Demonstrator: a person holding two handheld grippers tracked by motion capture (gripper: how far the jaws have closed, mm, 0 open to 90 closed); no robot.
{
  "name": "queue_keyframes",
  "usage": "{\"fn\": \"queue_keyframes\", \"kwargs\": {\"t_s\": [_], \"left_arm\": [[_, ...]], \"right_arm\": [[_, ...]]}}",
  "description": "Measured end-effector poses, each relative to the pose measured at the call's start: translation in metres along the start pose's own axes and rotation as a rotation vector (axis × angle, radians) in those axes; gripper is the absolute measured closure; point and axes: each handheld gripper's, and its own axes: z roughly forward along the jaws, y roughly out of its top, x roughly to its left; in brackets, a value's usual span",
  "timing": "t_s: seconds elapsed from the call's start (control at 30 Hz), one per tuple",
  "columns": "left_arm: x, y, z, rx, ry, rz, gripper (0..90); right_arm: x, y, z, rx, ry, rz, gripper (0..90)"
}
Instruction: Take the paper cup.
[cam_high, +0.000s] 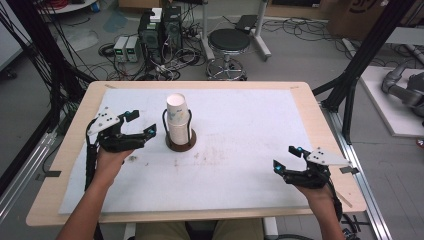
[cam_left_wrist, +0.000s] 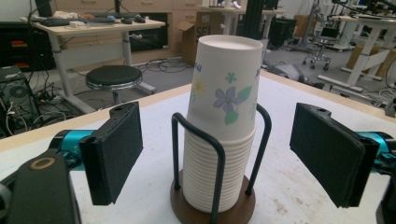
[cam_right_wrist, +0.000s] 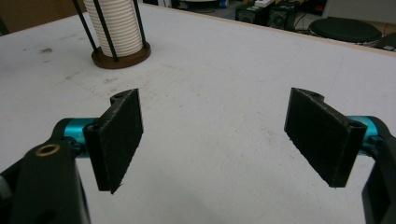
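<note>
Cups (cam_high: 177, 120) sit stacked in a holder (cam_high: 180, 140) near the desk's (cam_high: 250, 150) far left. Left gripper (cam_high: 141, 125) faces them, fingers wide; next, probably close on the top cup. Right gripper (cam_high: 285, 159) waits wide, empty.

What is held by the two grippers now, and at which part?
Nothing: left gripper is open before the white paper cup stack; right gripper is open.

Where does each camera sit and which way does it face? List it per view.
High view: above the person's side, looking forward and down on the table; both forearms, left tool and right tool enter from below.
Left gripper view: on the left tool, facing the cup stack; open jaws.
Right gripper view: on the right tool, facing bare tabletop; open jaws.
All three views share the cup stack.
</note>
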Motion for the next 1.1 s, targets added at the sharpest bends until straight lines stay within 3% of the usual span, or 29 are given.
{"fn": "queue_keyframes", "kwargs": {"t_s": [0.57,0.7,1.1], "left_arm": [[0.0,0.035,0.036,0.032,-0.056,0.022,16.8],[0.001,0.039,0.042,0.042,-0.057,0.026,16.8],[-0.004,0.045,0.081,0.114,-0.049,0.029,16.7]], "right_arm": [[0.0,0.001,-0.001,-0.001,-0.01,0.004,19.7],[-0.001,0.0,-0.001,-0.002,-0.014,0.001,19.7],[0.0,0.001,-0.001,-0.001,-0.01,-0.002,19.7]]}}
